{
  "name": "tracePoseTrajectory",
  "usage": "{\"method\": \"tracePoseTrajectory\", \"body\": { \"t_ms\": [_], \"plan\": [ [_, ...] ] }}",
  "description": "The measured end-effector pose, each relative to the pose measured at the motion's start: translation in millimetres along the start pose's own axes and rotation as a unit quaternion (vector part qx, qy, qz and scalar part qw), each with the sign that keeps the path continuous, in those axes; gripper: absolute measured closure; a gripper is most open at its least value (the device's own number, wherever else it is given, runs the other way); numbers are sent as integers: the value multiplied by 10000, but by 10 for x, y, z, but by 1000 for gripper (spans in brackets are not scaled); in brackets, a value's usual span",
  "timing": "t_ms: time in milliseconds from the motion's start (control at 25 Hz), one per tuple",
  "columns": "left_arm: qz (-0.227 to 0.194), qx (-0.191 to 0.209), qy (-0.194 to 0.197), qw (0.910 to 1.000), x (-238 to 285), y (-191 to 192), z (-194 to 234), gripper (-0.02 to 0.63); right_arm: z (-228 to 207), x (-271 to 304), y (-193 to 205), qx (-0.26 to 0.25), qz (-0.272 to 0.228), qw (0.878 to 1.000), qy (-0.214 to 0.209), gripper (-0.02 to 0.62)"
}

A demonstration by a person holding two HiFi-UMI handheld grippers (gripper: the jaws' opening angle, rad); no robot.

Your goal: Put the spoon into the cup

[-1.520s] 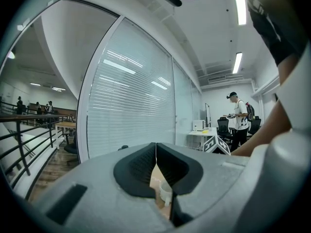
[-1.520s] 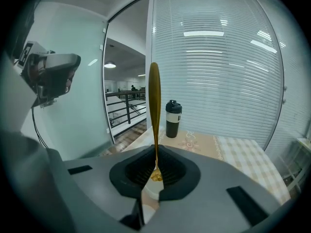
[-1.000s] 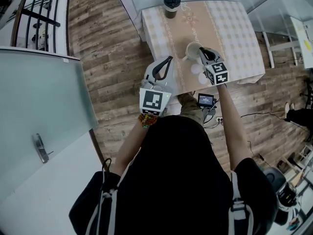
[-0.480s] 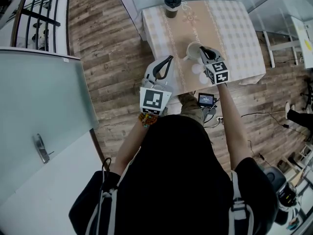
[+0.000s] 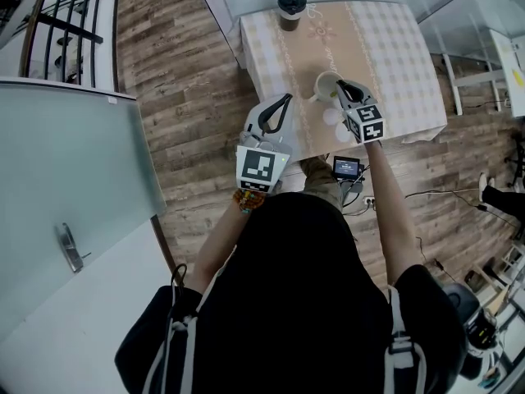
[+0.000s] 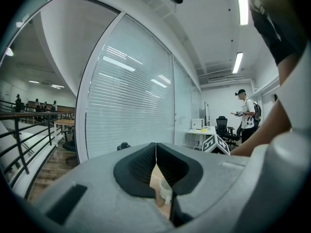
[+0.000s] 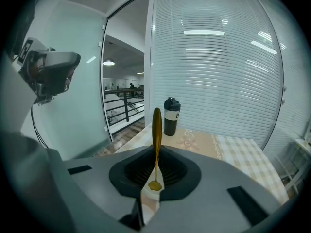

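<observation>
A white cup stands near the front edge of the table. My right gripper hovers at the cup's right rim, shut on a gold spoon. In the right gripper view the spoon stands upright between the jaws of the right gripper, and a bit of the white cup shows below through the gap. The spoon is too small to make out in the head view. My left gripper hangs over the table's front left part, shut and holding nothing. The left gripper shows its jaws pressed together.
A black tumbler stands at the table's far edge, also the black tumbler ahead of the right gripper. The table wears a checked cloth. A glass wall runs behind it and wooden floor lies to the left.
</observation>
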State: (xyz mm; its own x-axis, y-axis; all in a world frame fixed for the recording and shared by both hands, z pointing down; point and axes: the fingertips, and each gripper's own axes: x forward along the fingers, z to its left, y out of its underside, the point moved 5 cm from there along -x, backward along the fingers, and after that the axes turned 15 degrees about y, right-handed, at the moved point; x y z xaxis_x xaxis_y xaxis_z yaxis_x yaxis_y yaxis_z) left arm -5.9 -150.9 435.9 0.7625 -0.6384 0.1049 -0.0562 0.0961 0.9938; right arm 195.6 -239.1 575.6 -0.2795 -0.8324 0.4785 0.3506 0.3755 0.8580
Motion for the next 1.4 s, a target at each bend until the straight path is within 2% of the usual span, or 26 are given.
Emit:
{"method": "tracePoseTrajectory", "body": {
  "t_ms": [440, 720, 1160, 1400],
  "plan": [
    [-7, -15, -44, 10000, 3, 9, 27, 588, -55, 21, -53, 56, -56, 9999, 94, 575],
    [-28, 1, -40, 10000, -12, -13, 25, 588, -48, -106, -252, 29, -238, 9996, 159, 576],
    [-32, 87, 182, 9998, -57, -12, -98, 588, -66, -728, -718, 136, -1024, 9934, 488, 575],
    [-132, 257, 267, 9992, -57, -132, -87, 588, 3, -1090, -1163, 102, -1596, 9855, 567, 577]
  ]
}}
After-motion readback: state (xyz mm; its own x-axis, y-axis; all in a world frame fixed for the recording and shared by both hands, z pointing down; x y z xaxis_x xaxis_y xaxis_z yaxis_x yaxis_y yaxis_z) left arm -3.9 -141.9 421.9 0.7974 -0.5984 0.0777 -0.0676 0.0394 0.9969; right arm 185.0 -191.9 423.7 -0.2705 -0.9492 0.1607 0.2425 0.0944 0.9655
